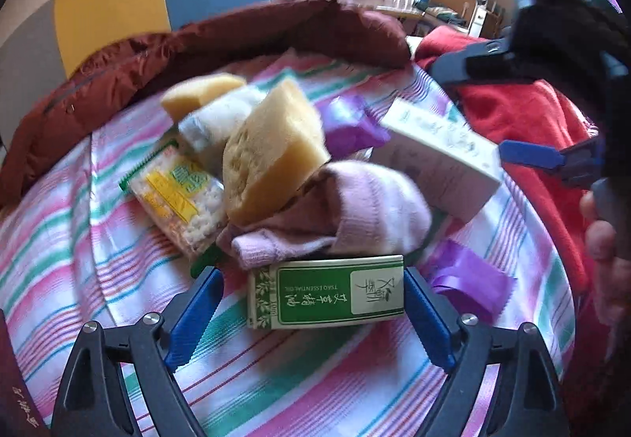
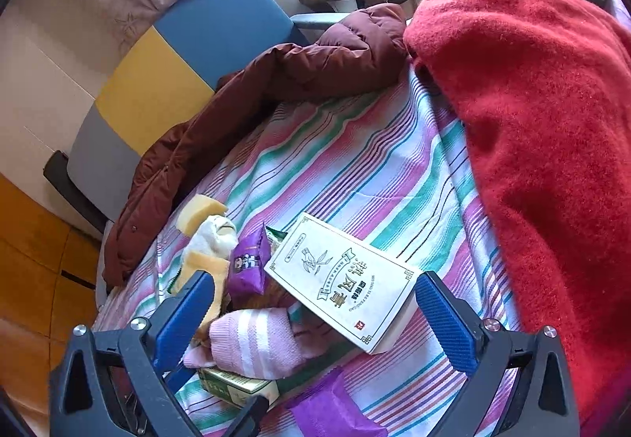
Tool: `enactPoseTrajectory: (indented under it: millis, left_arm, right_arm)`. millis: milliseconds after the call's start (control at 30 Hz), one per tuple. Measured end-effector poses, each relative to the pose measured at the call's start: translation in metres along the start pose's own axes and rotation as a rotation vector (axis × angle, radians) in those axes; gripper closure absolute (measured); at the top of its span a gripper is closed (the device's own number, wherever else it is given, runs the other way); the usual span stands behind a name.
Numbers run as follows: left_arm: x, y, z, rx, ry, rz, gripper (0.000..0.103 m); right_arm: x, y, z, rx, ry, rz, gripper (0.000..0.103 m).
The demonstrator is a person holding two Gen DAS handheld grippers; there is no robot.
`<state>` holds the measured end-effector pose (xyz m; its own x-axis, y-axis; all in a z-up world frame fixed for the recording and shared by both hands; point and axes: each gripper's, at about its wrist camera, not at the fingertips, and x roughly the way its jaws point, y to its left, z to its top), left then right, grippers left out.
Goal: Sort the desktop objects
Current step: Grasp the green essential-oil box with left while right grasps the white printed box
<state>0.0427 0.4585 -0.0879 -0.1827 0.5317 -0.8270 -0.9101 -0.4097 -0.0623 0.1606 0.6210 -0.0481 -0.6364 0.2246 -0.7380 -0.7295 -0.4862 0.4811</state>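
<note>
My left gripper (image 1: pixel 311 309) stands with its jaws spread wide on either side of the green box (image 1: pixel 327 293), the blue pads flanking its short ends without clearly pressing them; I judge it set to close on the box, though blur leaves me unsure whether the right pad already touches. The box lies flat on the striped sheet (image 1: pixel 276 378) at the six o'clock edge of the heap, which is why it is the easy first pick: only the pink sock (image 1: pixel 355 212) leans on its far edge. At twelve o'clock from the sock the yellow sponge (image 1: pixel 272 149) sits tilted against the pile, with the snack packet (image 1: pixel 177 196) at nine o'clock of it and a second sponge (image 1: pixel 201 94) further back at eleven. My right gripper (image 2: pixel 311 314) is likewise spread and holds nothing; it hovers over the white carton (image 2: pixel 347 279), which rests slanted, propped on the items beneath it. A purple sachet (image 2: pixel 248 263) is wedged at nine o'clock of the carton, and a second purple packet (image 2: pixel 331 405) lies flat on the sheet at six o'clock. The heap is mixed, so I judge sorting barely begun. The red blanket (image 2: pixel 532 121) at three o'clock and the maroon jacket (image 2: pixel 236 94) at twelve o'clock hem the working area in.
</note>
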Motion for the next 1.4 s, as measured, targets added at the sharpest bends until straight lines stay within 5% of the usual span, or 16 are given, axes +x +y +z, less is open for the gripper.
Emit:
enactPoseTrajectory:
  millis: [100,333,600,800,900,1400]
  left_arm:
    - [0.003,0.007,-0.004,-0.041,0.007,-0.037,0.028]
    - [-0.022,0.018,-0.025,-0.108,-0.008,-0.086,0.028]
    - [-0.06,0.032,-0.071,-0.174,-0.003,-0.09,0.028]
    - [-0.079,0.041,-0.099,-0.203,-0.017,-0.05,0.028]
    - [-0.085,0.048,-0.106,-0.232,-0.027,-0.031,0.028]
    - [-0.169,0.071,-0.107,-0.354,-0.229,0.036,0.028]
  right_arm:
    - [0.002,-0.001,0.0,-0.003,0.006,-0.009,0.0]
    - [0.009,0.003,0.001,-0.078,0.01,-0.092,0.0]
    - [0.033,0.02,-0.004,-0.302,0.058,-0.266,0.001]
    - [0.05,0.029,-0.018,-0.433,0.145,-0.338,0.033]
    - [0.046,0.032,-0.019,-0.445,0.134,-0.308,0.047]
    - [-0.007,0.027,-0.003,-0.294,-0.062,-0.092,0.051]
